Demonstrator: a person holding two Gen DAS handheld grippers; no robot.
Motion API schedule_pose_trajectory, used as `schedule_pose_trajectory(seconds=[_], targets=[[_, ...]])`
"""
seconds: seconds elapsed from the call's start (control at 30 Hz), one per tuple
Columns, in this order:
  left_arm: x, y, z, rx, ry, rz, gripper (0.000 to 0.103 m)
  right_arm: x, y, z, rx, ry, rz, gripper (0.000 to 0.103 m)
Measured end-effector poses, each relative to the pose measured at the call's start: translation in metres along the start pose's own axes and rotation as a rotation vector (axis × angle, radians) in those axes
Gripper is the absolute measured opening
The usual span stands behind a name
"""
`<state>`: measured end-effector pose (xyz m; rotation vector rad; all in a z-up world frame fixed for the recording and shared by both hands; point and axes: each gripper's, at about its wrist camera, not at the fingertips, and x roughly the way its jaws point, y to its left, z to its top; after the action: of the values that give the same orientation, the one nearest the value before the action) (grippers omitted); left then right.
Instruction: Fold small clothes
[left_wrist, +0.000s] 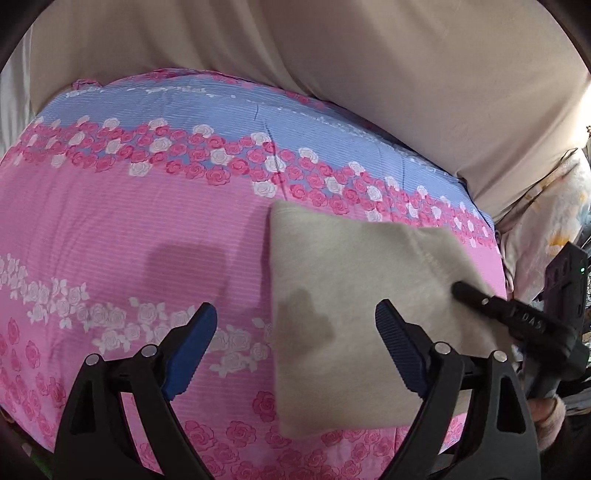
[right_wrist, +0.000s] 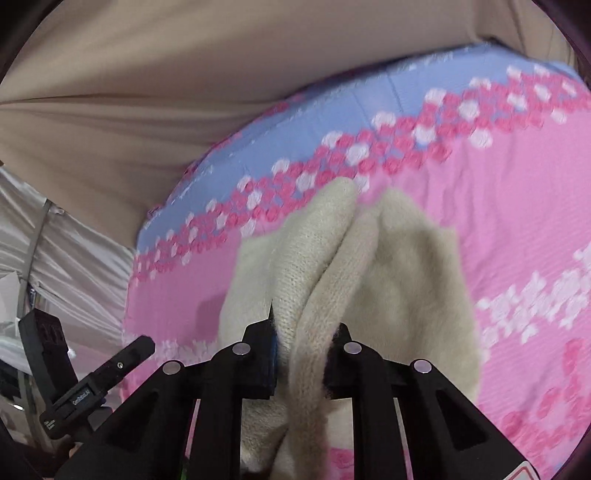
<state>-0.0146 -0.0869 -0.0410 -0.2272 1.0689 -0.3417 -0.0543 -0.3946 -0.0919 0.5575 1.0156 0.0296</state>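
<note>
A small cream knit garment (left_wrist: 354, 291) lies on a pink and blue rose-print bed sheet (left_wrist: 140, 221). My left gripper (left_wrist: 295, 325) is open above the garment's left edge, touching nothing. My right gripper (right_wrist: 303, 343) is shut on a bunched fold of the garment (right_wrist: 332, 258), which rises between its fingers. In the left wrist view the right gripper (left_wrist: 480, 299) shows at the garment's right edge.
A beige fabric wall or headboard (left_wrist: 369, 74) rises behind the sheet (right_wrist: 517, 221). Pale floral bedding (left_wrist: 546, 206) lies at the right. White draped cloth (right_wrist: 74, 258) hangs off the bed's left side in the right wrist view, where the left gripper (right_wrist: 122, 358) also shows.
</note>
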Motion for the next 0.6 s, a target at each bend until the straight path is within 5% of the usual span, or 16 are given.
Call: schedule_pose_trajectory(seconds=[0.17, 0.43, 0.6], targets=[[0.003, -0.005, -0.005, 0.028, 0.014, 0.024, 0.085, 0.056, -0.065, -0.021, 0.044, 0.150, -0.157, 0.020], [0.014, -0.017, -0.010, 0.076, 0.061, 0.054, 0.086, 0.031, -0.065, -0.023, 0.075, 0.090, -0.114, 0.029], [0.032, 0.007, -0.013, -0.059, 0.140, -0.036, 0.091, -0.010, -0.067, -0.031, 0.088, -0.001, -0.110, 0.065]])
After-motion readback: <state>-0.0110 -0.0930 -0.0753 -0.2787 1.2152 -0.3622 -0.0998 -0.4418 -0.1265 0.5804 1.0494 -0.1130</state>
